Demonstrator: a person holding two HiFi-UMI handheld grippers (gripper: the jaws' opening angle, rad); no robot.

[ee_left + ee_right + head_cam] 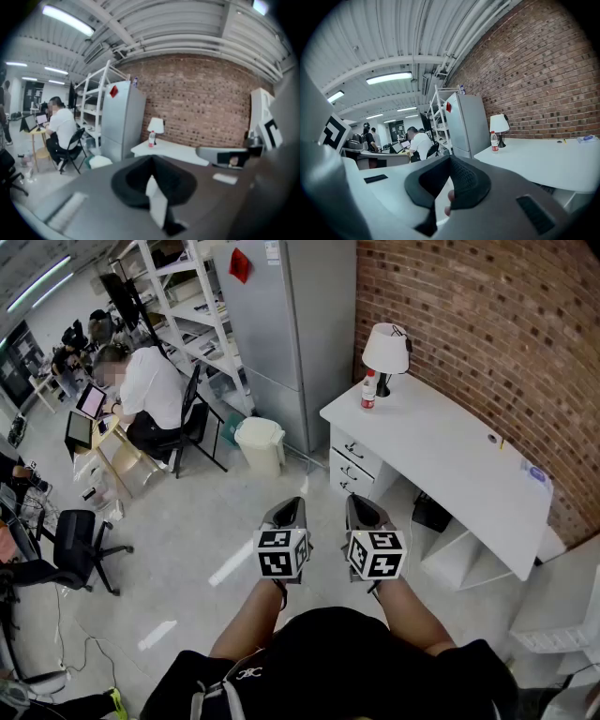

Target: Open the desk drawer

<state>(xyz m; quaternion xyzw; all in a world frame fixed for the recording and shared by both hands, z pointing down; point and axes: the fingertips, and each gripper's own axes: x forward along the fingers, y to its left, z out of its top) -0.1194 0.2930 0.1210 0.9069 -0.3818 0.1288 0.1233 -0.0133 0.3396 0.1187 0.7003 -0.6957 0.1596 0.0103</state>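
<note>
- The drawer stack sits under the left end of the white table, which stands along the brick wall.
- The stack lies ahead of both grippers and a little to the right, well apart from them across open floor.
- The right gripper is the nearer of the two; the left gripper hangs just beside it, farther from the drawers.
- The drawer fronts face out toward the open floor, and each handle's long axis runs level along its front. I judge the pull must come straight out from that face.
- Left gripper: clenched, jaws together with nothing between them.
- Right gripper: its jaws also meet at the tips and hold nothing.
- Both grippers point forward and slightly down, at about table height in their own views.
- Count: two grippers and one table. There seem to be three stacked drawer fronts, though the lowest is small and hard to confirm.
- One lamp and one bottle stand on the table's far corner above the drawers.
</note>
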